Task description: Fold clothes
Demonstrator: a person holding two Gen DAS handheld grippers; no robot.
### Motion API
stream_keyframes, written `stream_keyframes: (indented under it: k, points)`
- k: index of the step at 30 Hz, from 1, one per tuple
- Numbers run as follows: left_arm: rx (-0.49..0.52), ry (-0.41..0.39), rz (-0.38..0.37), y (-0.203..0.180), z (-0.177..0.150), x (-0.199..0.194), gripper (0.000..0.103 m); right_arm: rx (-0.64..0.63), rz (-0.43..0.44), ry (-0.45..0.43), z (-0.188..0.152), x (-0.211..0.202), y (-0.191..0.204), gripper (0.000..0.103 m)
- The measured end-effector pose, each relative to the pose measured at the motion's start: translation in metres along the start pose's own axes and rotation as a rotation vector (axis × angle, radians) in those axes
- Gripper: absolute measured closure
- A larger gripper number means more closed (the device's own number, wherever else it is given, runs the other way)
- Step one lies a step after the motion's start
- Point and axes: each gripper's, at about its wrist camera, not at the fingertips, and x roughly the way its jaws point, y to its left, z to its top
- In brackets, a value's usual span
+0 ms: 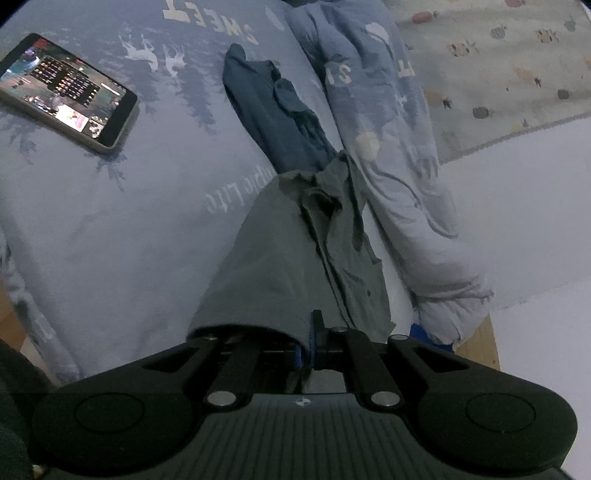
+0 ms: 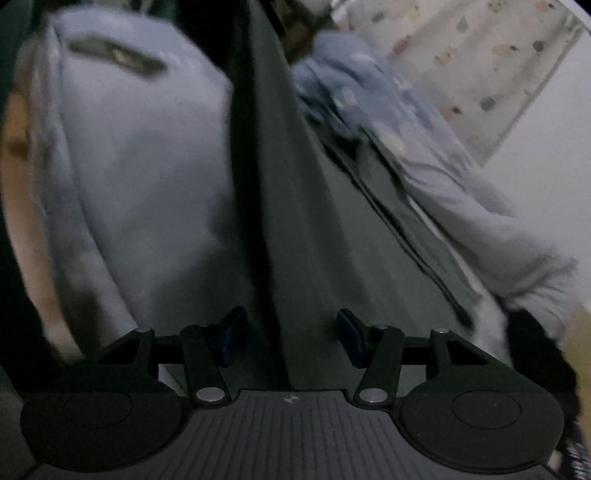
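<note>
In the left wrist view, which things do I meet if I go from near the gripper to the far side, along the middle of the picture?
left gripper, shut on the cloth → grey-green garment → dark blue garment → white "SWEET" lettering on the light blue bedding.

Both tongs, the left tongs (image 1: 308, 341) and the right tongs (image 2: 291, 338), are matte black with a ribbed grey centre plate bearing a small round mark. Each has silver pivot screws on angled black link arms, round recessed discs at both sides, and blue pads (image 2: 350, 334).
</note>
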Motion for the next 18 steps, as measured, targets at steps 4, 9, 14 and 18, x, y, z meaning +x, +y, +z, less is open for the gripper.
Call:
stream_keyframes:
  k: [4,9,14,18]
  points:
    - [-0.020,-0.023,-0.011,-0.001,0.007,-0.004,0.096,-0.026,-0.118,0.115,-0.025,0.004,-0.026,0.046]
    - [-0.033,-0.027,-0.018,-0.003,0.013,-0.004,0.096,0.013,-0.168,0.164,-0.039,0.004,-0.045,0.063]
    - [-0.045,-0.024,-0.012,-0.005,0.017,0.000,0.096,-0.059,-0.141,0.179,-0.050,0.002,-0.044,0.100]
    - [-0.037,-0.030,0.001,-0.009,0.016,-0.001,0.096,-0.080,-0.098,0.155,-0.052,-0.012,-0.064,0.100]
